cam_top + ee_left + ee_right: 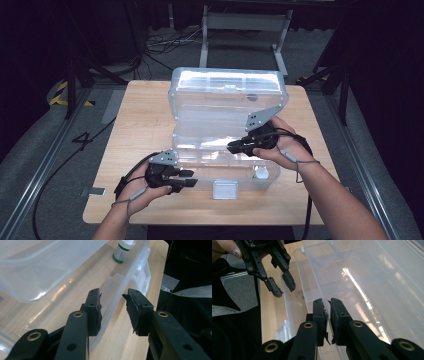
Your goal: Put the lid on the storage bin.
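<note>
I see one clear plastic storage box on the wooden table, lid raised. Inside stands one small white bottle; its green label is unreadable. My right gripper pinches the lid edge; my left gripper straddles the front wall, spread.

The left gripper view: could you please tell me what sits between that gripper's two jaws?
The near wall of the clear plastic box runs up between the left gripper jaws; the pads stand apart from it, bare tabletop below.
</note>
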Demonstrator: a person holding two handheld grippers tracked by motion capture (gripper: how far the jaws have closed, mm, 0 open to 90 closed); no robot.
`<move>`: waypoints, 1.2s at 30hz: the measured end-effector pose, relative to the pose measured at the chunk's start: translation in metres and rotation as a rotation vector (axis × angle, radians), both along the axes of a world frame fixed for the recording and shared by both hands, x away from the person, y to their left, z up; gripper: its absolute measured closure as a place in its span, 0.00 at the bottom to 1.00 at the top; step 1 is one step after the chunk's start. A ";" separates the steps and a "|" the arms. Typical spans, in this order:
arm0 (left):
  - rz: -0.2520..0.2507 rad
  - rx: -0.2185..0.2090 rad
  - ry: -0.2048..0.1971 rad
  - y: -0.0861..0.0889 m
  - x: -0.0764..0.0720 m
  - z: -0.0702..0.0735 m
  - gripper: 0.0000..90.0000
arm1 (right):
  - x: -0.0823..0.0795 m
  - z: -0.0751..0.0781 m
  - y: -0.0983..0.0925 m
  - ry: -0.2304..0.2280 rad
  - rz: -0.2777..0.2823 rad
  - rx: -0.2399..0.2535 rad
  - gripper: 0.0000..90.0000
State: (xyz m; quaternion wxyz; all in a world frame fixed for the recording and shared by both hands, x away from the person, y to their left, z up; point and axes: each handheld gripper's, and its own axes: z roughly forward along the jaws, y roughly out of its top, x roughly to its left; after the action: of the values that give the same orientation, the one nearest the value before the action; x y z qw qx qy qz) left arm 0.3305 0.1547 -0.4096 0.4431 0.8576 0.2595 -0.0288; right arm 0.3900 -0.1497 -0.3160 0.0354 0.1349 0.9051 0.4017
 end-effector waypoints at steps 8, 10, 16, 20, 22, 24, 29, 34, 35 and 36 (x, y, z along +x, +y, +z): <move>-0.005 -0.026 -0.016 0.004 -0.003 0.011 0.72 | 0.000 -0.001 0.000 -0.001 0.000 0.004 0.92; -0.002 -0.038 -0.022 0.005 -0.004 0.016 0.73 | -0.001 -0.001 0.000 -0.003 0.000 0.004 0.92; 0.005 -0.070 -0.023 0.015 -0.004 0.033 0.83 | -0.001 -0.001 0.000 -0.004 -0.003 0.004 0.92; 0.003 -0.068 -0.017 0.017 -0.003 0.039 0.88 | -0.001 -0.001 0.000 -0.005 -0.005 0.006 0.92; 0.003 -0.075 -0.010 0.019 -0.002 0.042 0.92 | -0.002 -0.001 0.000 -0.007 -0.005 0.006 0.92; 0.015 -0.077 -0.016 0.022 0.000 0.048 0.95 | -0.002 -0.002 -0.001 -0.010 -0.006 0.009 0.92; 0.054 -0.105 -0.025 0.029 0.003 0.057 0.99 | -0.002 -0.002 -0.001 -0.011 -0.007 0.012 0.92; 0.095 -0.119 -0.052 0.039 0.008 0.071 1.00 | -0.003 -0.003 -0.002 -0.013 -0.011 0.017 0.92; 0.103 -0.122 -0.057 0.040 0.009 0.073 1.00 | -0.003 -0.003 -0.002 -0.014 -0.011 0.017 0.92; 0.111 -0.127 -0.064 0.042 0.010 0.077 1.00 | -0.003 -0.003 -0.002 -0.015 -0.011 0.017 0.92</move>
State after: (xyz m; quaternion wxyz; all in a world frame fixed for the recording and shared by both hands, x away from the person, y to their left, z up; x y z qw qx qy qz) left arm 0.3405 0.1971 -0.3327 0.5057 0.8125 0.2899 0.0066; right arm 0.3870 -0.1513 -0.3187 0.0433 0.1370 0.9006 0.4103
